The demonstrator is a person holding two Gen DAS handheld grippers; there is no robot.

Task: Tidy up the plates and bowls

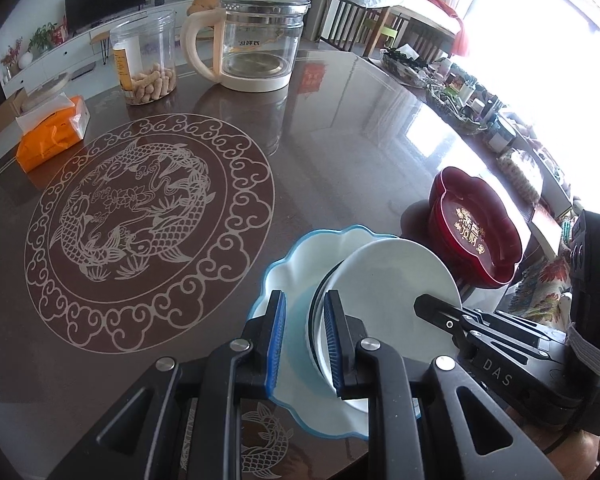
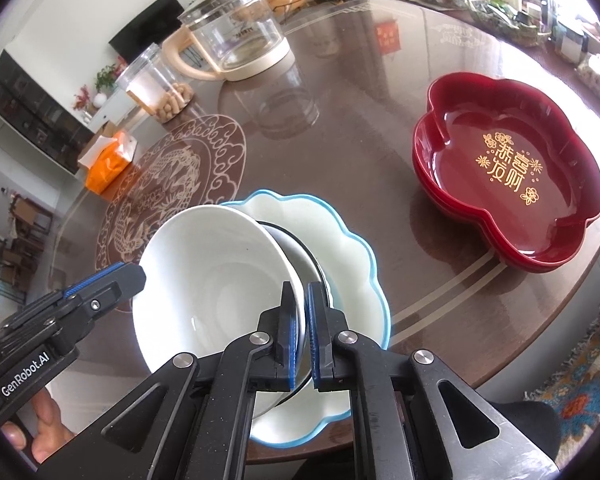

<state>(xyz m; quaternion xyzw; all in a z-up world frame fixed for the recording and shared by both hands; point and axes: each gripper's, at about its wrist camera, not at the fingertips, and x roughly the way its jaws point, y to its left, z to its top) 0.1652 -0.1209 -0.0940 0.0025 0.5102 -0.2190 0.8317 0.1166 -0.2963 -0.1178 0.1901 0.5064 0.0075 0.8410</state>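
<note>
We have the white bowl [image 2: 204, 280] pinched by its rim in the right hand-held gripper [image 2: 300, 336], lower centre of the right wrist view, tilted over a dark-rimmed bowl [image 2: 300, 248] nested in the blue-edged scalloped plate [image 2: 352, 264]. The left hand-held gripper [image 1: 304, 336] sits narrowly parted at the rim, apparently gripping nothing. We should level the bowl, centre it over the one below, then lower it gently before letting go, or it may slide off. The red lobed dishes [image 2: 508, 176], stacked at right, hold nothing. Upper left, the jar [image 1: 144, 64] holds peanuts; the glass kettle [image 1: 256, 40] looks empty.
</note>
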